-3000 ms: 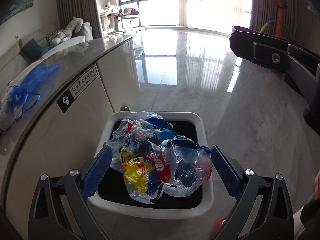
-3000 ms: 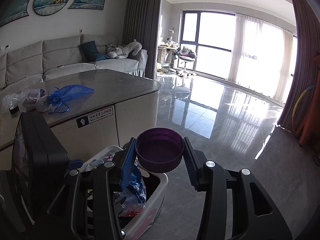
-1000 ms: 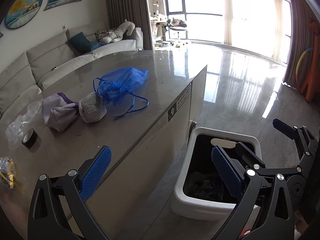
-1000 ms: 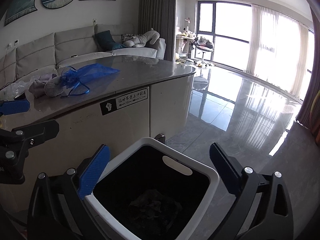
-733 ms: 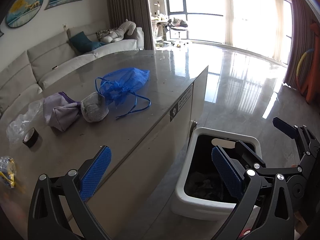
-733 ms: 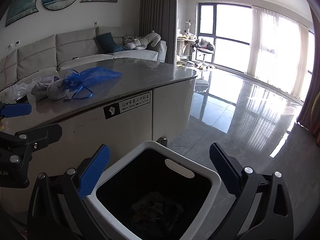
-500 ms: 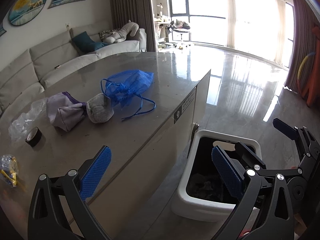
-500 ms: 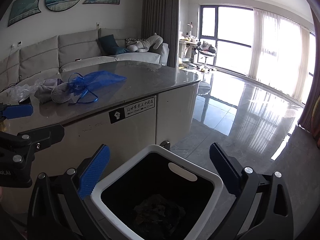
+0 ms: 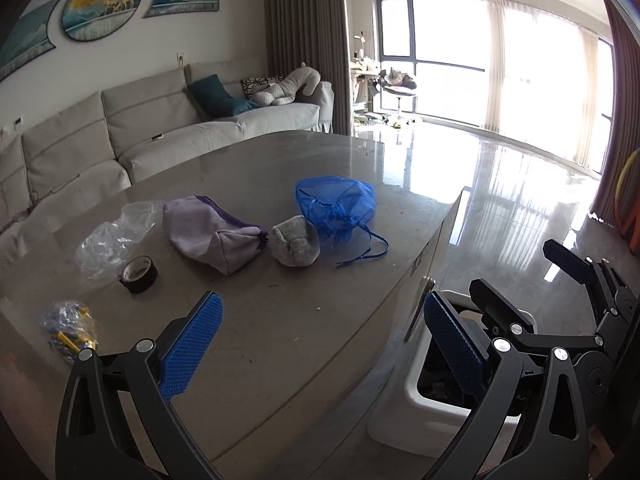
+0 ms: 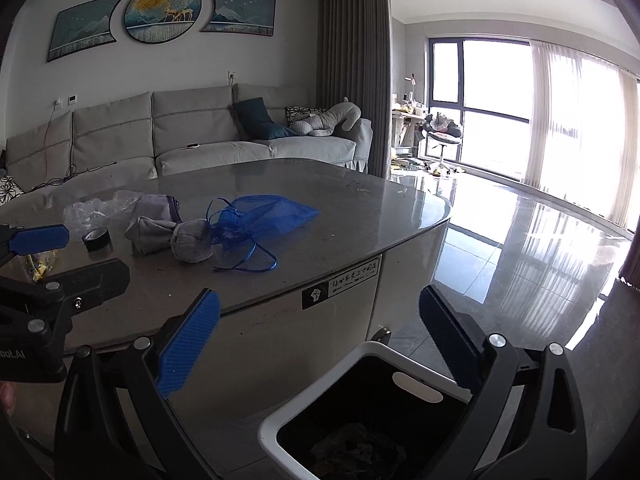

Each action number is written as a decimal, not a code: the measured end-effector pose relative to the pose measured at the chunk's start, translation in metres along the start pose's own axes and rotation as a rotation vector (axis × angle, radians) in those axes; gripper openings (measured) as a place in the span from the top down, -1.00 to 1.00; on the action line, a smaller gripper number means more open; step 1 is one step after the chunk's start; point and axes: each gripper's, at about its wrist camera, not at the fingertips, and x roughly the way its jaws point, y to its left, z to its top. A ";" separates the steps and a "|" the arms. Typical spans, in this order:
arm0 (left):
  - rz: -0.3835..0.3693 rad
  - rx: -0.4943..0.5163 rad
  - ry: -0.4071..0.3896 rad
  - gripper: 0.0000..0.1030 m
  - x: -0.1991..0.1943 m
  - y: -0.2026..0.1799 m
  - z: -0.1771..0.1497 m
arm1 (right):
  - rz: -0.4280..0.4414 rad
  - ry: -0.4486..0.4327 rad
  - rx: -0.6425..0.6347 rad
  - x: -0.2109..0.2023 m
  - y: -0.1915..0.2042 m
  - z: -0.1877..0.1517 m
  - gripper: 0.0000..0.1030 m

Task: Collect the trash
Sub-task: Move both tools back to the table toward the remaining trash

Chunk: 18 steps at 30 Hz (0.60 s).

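My left hand-held gripper (image 9: 320, 344) hung above the near edge of the glossy grey stone surface (image 9: 280, 320), its blue-padded fingers (image 9: 192, 344) spread wide with nothing between them. My right hand-held gripper (image 10: 320, 344) was spread just as wide and empty, held over the white plastic trash bin with a black liner (image 10: 320, 412), which stood on the tiled floor against the cabinet side of the surface. Dark crumpled rubbish (image 10: 356, 448) lay at the bottom of the bin.

On the surface, well ahead of my left hand-held gripper, lay a sheer blue drawstring mesh bag (image 9: 336, 204), its cord trailing toward the edge. Touching it was a small grey knitted bundle (image 9: 296, 246), and just beside that a lilac cloth pouch with purple trim (image 9: 212, 236). Further left sat a roll of black tape (image 9: 138, 276) by a crumpled clear plastic sheet (image 9: 112, 236). Nearest me on the left lay a small clear packet holding yellow and blue pieces (image 9: 70, 330).

A pale grey sofa (image 10: 180, 136) stood beyond the surface.
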 end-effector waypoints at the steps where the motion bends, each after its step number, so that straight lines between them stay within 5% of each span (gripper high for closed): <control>1: 0.014 -0.013 0.001 -0.92 -0.002 0.010 0.000 | 0.013 -0.004 -0.004 0.001 0.007 0.003 -0.92; 13: 0.247 -0.137 -0.012 -0.92 -0.035 0.120 -0.023 | 0.190 -0.056 -0.094 0.019 0.118 0.033 -0.92; 18: 0.286 -0.191 0.007 -0.91 -0.038 0.155 -0.026 | 0.237 -0.040 -0.131 0.036 0.155 0.036 -0.92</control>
